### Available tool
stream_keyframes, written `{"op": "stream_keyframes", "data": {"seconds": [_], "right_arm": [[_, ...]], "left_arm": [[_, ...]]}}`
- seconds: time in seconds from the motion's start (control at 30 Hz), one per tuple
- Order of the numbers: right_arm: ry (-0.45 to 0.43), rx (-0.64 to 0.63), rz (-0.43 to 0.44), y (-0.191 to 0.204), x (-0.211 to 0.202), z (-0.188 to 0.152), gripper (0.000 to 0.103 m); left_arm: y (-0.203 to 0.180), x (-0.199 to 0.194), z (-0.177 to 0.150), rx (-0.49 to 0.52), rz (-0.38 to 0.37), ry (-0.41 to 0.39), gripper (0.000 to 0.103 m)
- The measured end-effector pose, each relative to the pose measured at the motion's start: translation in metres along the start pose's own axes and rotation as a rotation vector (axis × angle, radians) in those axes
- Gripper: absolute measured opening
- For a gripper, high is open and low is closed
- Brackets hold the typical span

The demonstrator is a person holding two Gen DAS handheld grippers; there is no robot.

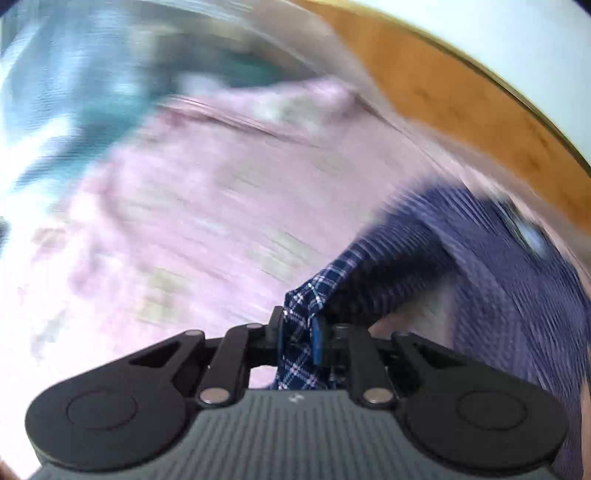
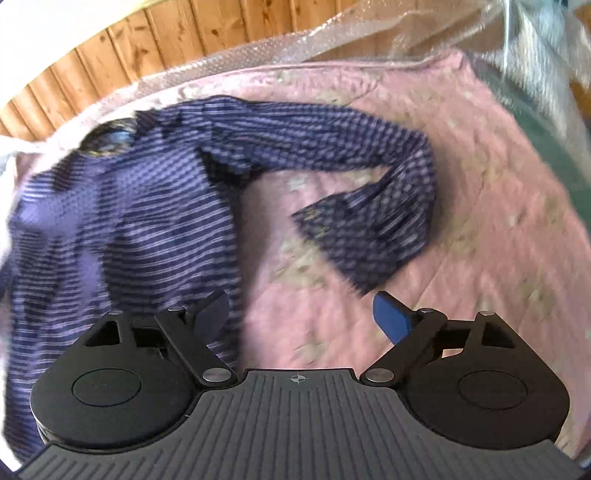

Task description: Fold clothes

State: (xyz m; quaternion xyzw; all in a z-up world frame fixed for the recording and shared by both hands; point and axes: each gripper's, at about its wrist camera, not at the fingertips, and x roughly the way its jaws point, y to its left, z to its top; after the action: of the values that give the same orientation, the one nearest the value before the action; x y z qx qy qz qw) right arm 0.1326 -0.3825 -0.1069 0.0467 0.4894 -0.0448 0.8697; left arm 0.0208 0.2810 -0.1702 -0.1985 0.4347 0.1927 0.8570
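Observation:
A navy and white checked shirt (image 2: 122, 206) lies spread on a pink quilted cover (image 2: 461, 206), its body at the left and one sleeve (image 2: 373, 221) curling out to the right. In the right wrist view my right gripper (image 2: 301, 310) hovers open just above the shirt's lower edge, nothing between its fingers. In the left wrist view, which is heavily blurred, my left gripper (image 1: 299, 332) is shut on a bunched edge of the checked shirt (image 1: 480, 266); the cloth trails away to the right over the pink cover (image 1: 192, 206).
A wood-panelled wall (image 2: 155, 40) runs behind the cover. Clear bubble wrap or plastic sheeting (image 2: 388, 33) lies along the far edge. A teal and white bundle (image 1: 85, 92) sits at the far left of the left wrist view, too blurred to identify.

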Motion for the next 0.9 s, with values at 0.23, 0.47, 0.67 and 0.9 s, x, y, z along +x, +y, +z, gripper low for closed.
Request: {"op": "stream_keyframes", "data": {"seconds": [0.23, 0.47, 0.67, 0.9], "right_arm": [[-0.028, -0.051, -0.019, -0.016, 0.03, 0.052, 0.088], [-0.204, -0.436, 0.168, 0.057, 0.046, 0.138, 0.088], [-0.238, -0.625, 0.374, 0.164, 0.08, 0.184, 0.087], [-0.018, -0.67, 0.359, 0.232, 0.164, 0.215, 0.046]], "left_arm": [[-0.034, 0.0, 0.031, 0.198, 0.155, -0.004, 0.06], [-0.178, -0.004, 0.087, 0.427, -0.06, -0.088, 0.072], [-0.309, 0.079, 0.114, 0.64, -0.128, -0.066, 0.073], [-0.373, 0.178, 0.108, 0.877, -0.124, -0.001, 0.067]]}}
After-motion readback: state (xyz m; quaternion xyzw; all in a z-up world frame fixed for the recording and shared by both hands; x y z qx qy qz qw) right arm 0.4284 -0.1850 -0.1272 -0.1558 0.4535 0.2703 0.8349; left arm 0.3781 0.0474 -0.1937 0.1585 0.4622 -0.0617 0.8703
